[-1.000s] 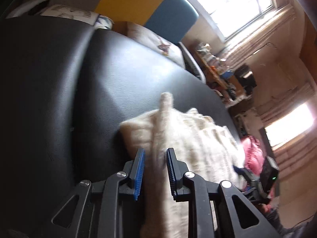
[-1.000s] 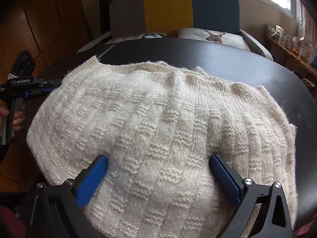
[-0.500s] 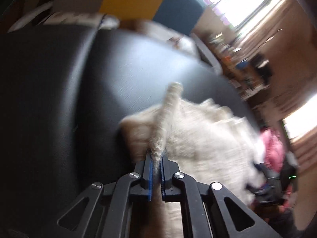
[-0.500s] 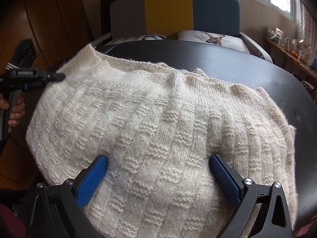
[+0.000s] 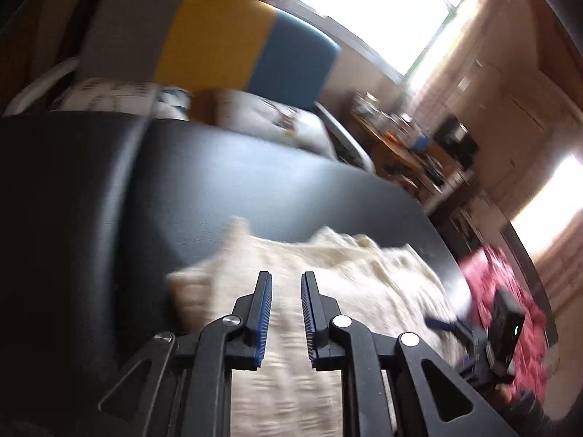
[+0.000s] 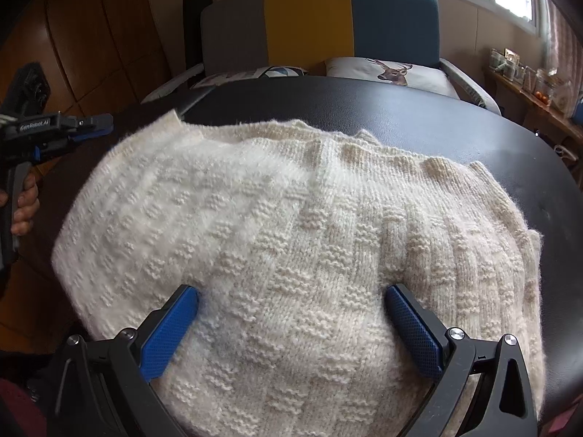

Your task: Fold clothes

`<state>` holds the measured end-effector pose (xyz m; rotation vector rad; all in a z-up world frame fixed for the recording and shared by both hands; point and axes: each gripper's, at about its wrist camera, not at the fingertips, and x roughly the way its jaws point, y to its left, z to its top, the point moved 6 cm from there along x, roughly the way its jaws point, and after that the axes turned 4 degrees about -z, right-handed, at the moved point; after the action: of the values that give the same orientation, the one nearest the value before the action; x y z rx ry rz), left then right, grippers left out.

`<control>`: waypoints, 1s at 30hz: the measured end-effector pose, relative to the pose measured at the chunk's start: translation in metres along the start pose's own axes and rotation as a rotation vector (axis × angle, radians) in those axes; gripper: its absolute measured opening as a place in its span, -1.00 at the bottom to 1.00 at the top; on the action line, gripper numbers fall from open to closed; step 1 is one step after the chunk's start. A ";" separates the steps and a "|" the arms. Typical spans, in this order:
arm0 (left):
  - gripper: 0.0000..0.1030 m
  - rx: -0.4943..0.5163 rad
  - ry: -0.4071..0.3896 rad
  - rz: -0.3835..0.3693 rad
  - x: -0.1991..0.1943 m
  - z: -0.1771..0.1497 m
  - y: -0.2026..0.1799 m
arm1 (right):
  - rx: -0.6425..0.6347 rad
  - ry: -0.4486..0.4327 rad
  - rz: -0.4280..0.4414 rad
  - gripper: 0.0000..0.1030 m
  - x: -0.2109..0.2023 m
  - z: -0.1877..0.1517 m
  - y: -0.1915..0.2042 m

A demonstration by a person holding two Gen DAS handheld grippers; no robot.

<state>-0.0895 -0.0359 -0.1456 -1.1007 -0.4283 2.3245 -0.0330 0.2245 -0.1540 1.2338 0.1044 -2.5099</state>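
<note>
A cream knitted sweater (image 6: 291, 218) lies spread on the black padded table (image 6: 400, 109). My right gripper (image 6: 291, 291) is wide open at the sweater's near edge, its blue fingers (image 6: 171, 327) resting on the knit on either side of a raised bulge. My left gripper (image 5: 286, 276) is open just above the sweater (image 5: 346, 273), with nothing between its pads. From the right wrist view the left gripper (image 6: 94, 123) hovers just off the sweater's far-left corner, which lies slightly curled up on the table.
A sofa with a grey, yellow and blue back (image 6: 320, 22) stands behind the table, a deer-print pillow (image 6: 390, 71) on it. A shelf with jars (image 6: 528, 76) runs along the right wall. A red cloth (image 5: 503, 291) lies beyond the table's right edge.
My left gripper closed on the sweater's far-left corner and lifted it, then opened and drew back; the corner dropped onto the table. The right gripper has stayed put.
</note>
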 end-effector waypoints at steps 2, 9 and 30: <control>-0.71 0.043 0.060 0.035 0.022 -0.008 -0.007 | 0.026 -0.025 0.020 1.00 -0.008 0.007 -0.004; -0.79 0.035 0.134 0.130 0.059 -0.028 0.015 | 0.077 -0.032 -0.108 1.00 -0.015 0.017 -0.041; -0.64 -0.324 -0.006 -0.116 -0.037 -0.052 0.069 | 0.482 -0.054 0.157 1.00 -0.064 -0.026 -0.155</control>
<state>-0.0516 -0.1104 -0.1882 -1.1804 -0.8720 2.2063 -0.0289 0.3928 -0.1335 1.2782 -0.6191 -2.5032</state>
